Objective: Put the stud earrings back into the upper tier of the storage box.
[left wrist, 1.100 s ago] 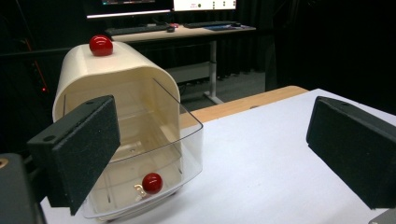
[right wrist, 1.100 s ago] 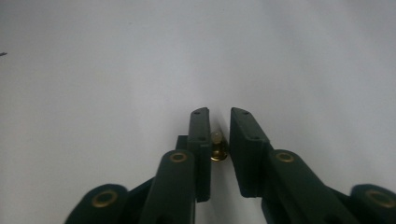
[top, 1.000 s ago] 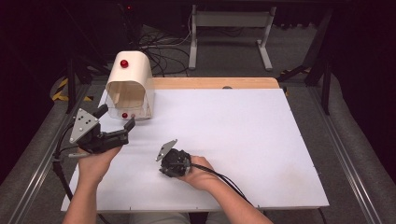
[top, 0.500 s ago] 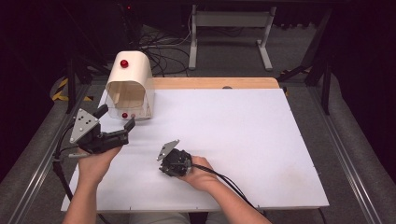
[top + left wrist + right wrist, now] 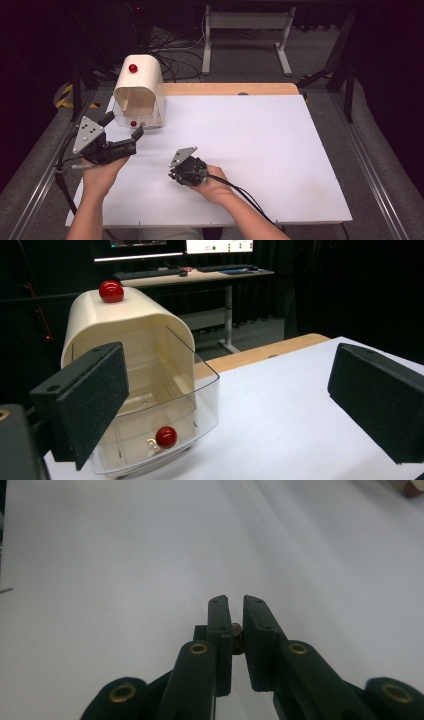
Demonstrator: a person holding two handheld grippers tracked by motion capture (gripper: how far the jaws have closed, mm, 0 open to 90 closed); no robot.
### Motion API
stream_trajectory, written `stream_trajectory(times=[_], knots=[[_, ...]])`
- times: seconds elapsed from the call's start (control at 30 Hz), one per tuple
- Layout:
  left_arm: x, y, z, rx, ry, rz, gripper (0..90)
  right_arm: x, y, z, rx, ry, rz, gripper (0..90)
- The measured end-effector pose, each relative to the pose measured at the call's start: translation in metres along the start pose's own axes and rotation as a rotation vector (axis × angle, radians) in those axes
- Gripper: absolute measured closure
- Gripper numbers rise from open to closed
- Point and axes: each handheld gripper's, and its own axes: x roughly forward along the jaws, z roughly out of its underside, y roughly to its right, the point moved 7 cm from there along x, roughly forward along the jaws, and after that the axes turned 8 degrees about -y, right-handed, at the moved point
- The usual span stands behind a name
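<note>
While upright, breadbox (image 5: 139, 92) opening faces left claw (image 5: 121, 129)

No text, label, brand, number or sign can be read anywhere, not even on the cream bread box (image 5: 139, 93).

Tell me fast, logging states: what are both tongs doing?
Left tongs: open, holding nothing.
Right tongs: closed, holding nothing.

The wide white bench (image 5: 260, 150) lies bare across its centre and right side, while a cream bread box (image 5: 139, 92) with a clear, part-open lid stands at the far left corner, just beyond the left hand-held gripper (image 5: 120, 132).
</note>
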Motion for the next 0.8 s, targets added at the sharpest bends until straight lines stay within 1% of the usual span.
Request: stream_trajectory(times=[0.03,0.33,0.5,0.53,0.57,0.67,0.7,0.8], knots=[[0.0,0.0,0.0,-0.001,0.002,0.001,3.6,-0.002,0.001,-0.002,0.003,0.013,0.006,83.2],[0.0,0.0,0.0,-0.001,0.003,0.002,3.6,-0.008,0.003,-0.007,0.013,0.054,0.031,83.2],[0.001,0.0,0.0,-0.001,0.002,0.003,3.6,-0.013,0.006,-0.011,0.027,0.092,0.062,83.2],[0.001,0.0,0.0,-0.001,0.001,0.003,3.6,-0.013,0.006,-0.011,0.027,0.092,0.062,83.2],[0.001,0.0,0.0,-0.005,0.002,0.004,3.6,-0.015,0.007,-0.013,0.03,0.107,0.071,83.2],[0.0,0.0,0.001,-0.007,-0.001,0.005,3.6,-0.017,0.008,-0.015,0.032,0.121,0.081,83.2],[0.0,-0.001,0.0,-0.014,0.004,0.007,3.6,-0.019,0.009,-0.016,0.035,0.136,0.094,83.2],[0.0,-0.001,0.0,-0.014,0.004,0.006,3.6,-0.02,0.01,-0.018,0.037,0.144,0.094,83.3]])
